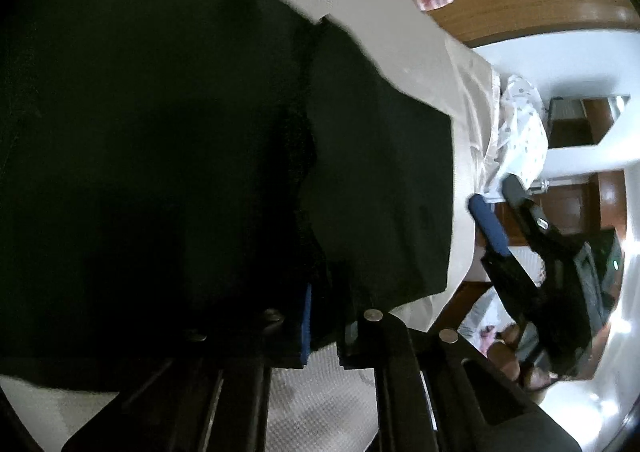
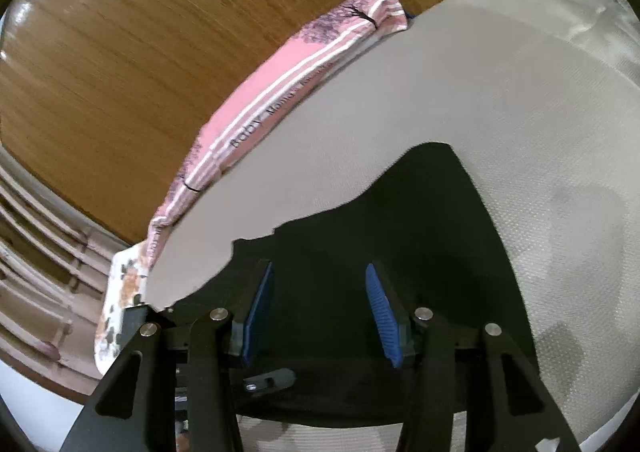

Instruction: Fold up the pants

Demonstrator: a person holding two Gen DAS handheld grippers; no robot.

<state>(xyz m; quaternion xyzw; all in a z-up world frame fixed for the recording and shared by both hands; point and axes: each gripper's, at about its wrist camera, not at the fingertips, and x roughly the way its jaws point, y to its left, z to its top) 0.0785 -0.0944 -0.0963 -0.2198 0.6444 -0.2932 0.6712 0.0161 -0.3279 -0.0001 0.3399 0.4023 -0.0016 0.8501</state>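
Across the pale bed (image 1: 460, 124) the black pants (image 1: 180, 132) lie spread. At the near edge, the left gripper (image 1: 320, 316) is pinched tight on a fold of them. Further right, the right gripper (image 2: 318, 316) hangs half-open, pants beneath its fingers, not gripped.

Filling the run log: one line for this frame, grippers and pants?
left gripper: shut on black pants edge | right gripper: open above pants, not gripping | pants: on pale bed cover
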